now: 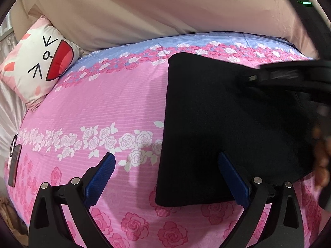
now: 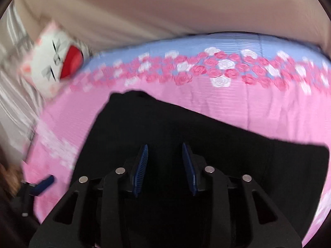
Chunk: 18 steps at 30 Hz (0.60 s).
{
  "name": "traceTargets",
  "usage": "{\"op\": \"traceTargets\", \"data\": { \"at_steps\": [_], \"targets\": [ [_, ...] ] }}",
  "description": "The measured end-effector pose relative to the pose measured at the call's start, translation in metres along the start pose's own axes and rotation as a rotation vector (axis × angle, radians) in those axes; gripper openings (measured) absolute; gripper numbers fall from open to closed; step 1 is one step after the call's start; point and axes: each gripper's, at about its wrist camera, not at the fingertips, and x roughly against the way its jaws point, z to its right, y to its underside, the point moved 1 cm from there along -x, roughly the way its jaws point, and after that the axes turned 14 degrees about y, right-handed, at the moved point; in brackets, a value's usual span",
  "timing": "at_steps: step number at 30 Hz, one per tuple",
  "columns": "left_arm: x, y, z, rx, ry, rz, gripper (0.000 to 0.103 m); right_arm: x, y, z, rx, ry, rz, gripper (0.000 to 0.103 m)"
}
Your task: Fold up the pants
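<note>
The black pants (image 1: 227, 113) lie folded into a flat rectangle on the pink rose-print bed cover (image 1: 103, 103). My left gripper (image 1: 166, 155) is open wide and straddles the pants' left edge near their lower corner. One blue pad is over the cover and the other over the black cloth. In the right wrist view my right gripper (image 2: 164, 145) hovers over the middle of the pants (image 2: 186, 124). Its blue pads (image 2: 142, 165) stand a narrow gap apart with only dark cloth showing between them. The view is blurred. The right gripper's body (image 1: 289, 76) shows at the right of the left wrist view.
A white cat-face pillow (image 1: 39, 62) leans at the far left of the bed. Beige fabric (image 1: 144, 10) rises behind the bed. A dark tag-like item (image 1: 14, 161) hangs at the left edge. A person's hand (image 1: 321, 161) is at the right rim.
</note>
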Motion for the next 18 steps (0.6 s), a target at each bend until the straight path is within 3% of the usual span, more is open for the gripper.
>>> {"op": "traceTargets", "data": {
  "at_steps": [2, 4, 6, 7, 8, 11, 14, 16, 17, 18],
  "targets": [
    [0.006, 0.001, -0.002, -0.003, -0.006, 0.008, 0.098, 0.033, 0.015, 0.009, -0.001, -0.012, 0.051, 0.034],
    [0.015, 0.003, -0.007, 0.007, -0.016, 0.021, 0.098, 0.058, 0.042, 0.026, 0.005, 0.03, 0.051, 0.041],
    [0.02, 0.005, -0.013, 0.029, -0.009, 0.027, 0.098, 0.063, 0.068, 0.039, 0.017, 0.098, 0.03, 0.053],
    [0.02, 0.005, -0.015, 0.04, -0.008, 0.022, 0.098, 0.061, 0.08, 0.047, 0.025, 0.137, 0.008, 0.053],
    [0.017, 0.006, -0.016, 0.052, 0.001, 0.015, 0.098, 0.062, 0.093, 0.053, 0.034, 0.128, 0.04, 0.053],
    [0.006, 0.007, -0.014, 0.065, -0.003, -0.015, 0.098, 0.068, 0.098, 0.049, 0.059, 0.159, 0.076, 0.053],
    [0.016, 0.007, -0.013, 0.058, -0.002, -0.002, 0.097, 0.092, 0.096, 0.061, -0.005, 0.109, 0.094, 0.054],
    [0.03, 0.005, -0.02, 0.087, 0.073, 0.025, 0.097, 0.111, 0.099, 0.086, -0.076, 0.121, 0.103, 0.072],
    [0.035, 0.003, -0.027, 0.108, 0.14, 0.026, 0.097, 0.119, 0.103, 0.108, -0.134, 0.141, 0.107, 0.089],
    [0.035, 0.001, -0.031, 0.122, 0.186, 0.019, 0.097, 0.124, 0.107, 0.123, -0.181, 0.141, 0.101, 0.09]
  ]
}}
